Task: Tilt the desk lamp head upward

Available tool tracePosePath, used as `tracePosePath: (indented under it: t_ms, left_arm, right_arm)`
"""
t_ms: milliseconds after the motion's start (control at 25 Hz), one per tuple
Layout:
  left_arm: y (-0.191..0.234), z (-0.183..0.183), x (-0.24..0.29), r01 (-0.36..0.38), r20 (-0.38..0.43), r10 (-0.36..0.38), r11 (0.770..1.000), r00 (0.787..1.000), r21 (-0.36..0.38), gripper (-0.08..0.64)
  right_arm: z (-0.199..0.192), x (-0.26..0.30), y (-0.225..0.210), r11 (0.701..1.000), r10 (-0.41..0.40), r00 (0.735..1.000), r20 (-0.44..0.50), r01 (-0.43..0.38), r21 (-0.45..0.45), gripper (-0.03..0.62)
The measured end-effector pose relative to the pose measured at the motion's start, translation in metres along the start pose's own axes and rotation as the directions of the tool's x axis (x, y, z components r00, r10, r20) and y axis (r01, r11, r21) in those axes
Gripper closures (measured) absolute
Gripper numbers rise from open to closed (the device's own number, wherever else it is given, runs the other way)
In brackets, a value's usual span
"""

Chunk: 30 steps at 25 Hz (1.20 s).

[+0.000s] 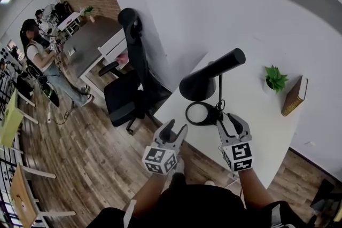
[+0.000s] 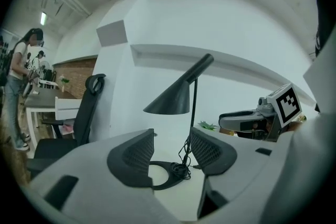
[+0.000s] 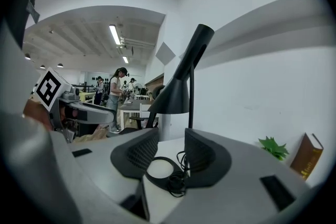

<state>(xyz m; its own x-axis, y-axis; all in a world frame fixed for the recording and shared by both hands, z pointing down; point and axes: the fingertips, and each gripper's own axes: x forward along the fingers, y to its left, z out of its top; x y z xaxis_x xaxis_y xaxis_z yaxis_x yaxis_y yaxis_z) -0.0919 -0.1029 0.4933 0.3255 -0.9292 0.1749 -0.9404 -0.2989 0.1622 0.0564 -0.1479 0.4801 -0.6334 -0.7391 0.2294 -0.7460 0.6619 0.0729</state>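
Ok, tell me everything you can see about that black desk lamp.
The desk lamp is matte black, seemingly metal: a cone shade opening downward, merging into a slanted tube, on a thin upright stem from a flat ring base. Its cord lies coiled at the stem's foot. It stands on the white table; the left claw and right claw are open, short of it.

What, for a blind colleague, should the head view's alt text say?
A black desk lamp stands on a white table, head angled down, the left gripper and right gripper open near its base. A plant and book sit beyond.
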Motion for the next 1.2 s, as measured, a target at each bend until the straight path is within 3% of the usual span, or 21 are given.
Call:
tracePosePath:
  t_ms: [120,200,240,280,400,520,640,920,1040,1200]
  left_arm:
    - [0.009,0.009,0.017,0.048,0.022,-0.047,0.997,0.999,-0.054,0.337]
    - [0.016,0.015,0.03,0.096,0.051,-0.089,0.983,0.995,-0.159,0.308]
    - [0.021,0.017,0.036,0.122,0.072,-0.108,0.964,0.992,-0.236,0.295]
    - [0.028,0.019,0.041,0.148,0.095,-0.123,0.935,0.988,-0.323,0.282]
    - [0.047,0.017,0.057,0.216,0.158,-0.154,0.813,0.975,-0.541,0.258]
    - [0.056,0.016,0.07,0.29,0.223,-0.188,0.697,0.957,-0.655,0.255]
    - [0.053,0.02,0.083,0.361,0.289,-0.216,0.568,0.933,-0.74,0.255]
    - [0.053,0.035,0.106,0.462,0.382,-0.266,0.401,0.885,-0.791,0.256]
    - [0.054,0.033,0.114,0.481,0.402,-0.278,0.348,0.873,-0.805,0.256]
    - [0.057,0.03,0.118,0.492,0.416,-0.287,0.291,0.863,-0.82,0.256]
  right_arm:
    - [0.003,0.015,-0.014,0.999,-0.042,0.999,0.0,0.042,0.006,0.433]
    - [0.003,0.024,-0.024,0.997,-0.072,0.997,-0.006,0.072,0.009,0.413]
    - [0.003,0.029,-0.028,0.996,-0.085,0.996,-0.01,0.085,0.008,0.408]
    - [0.003,0.034,-0.032,0.995,-0.096,0.995,-0.013,0.096,0.007,0.402]
    - [0.003,0.047,-0.042,0.993,-0.122,0.992,-0.025,0.122,0.007,0.397]
    - [-0.002,0.059,-0.049,0.991,-0.135,0.99,-0.05,0.135,0.004,0.394]
    - [-0.008,0.07,-0.055,0.989,-0.145,0.987,-0.076,0.145,-0.004,0.394]
    - [-0.013,0.089,-0.055,0.983,-0.183,0.978,-0.101,0.18,-0.041,0.395]
    - [-0.012,0.093,-0.055,0.979,-0.202,0.975,-0.089,0.198,-0.056,0.444]
    - [-0.013,0.099,-0.054,0.978,-0.206,0.973,-0.101,0.2,-0.064,0.445]
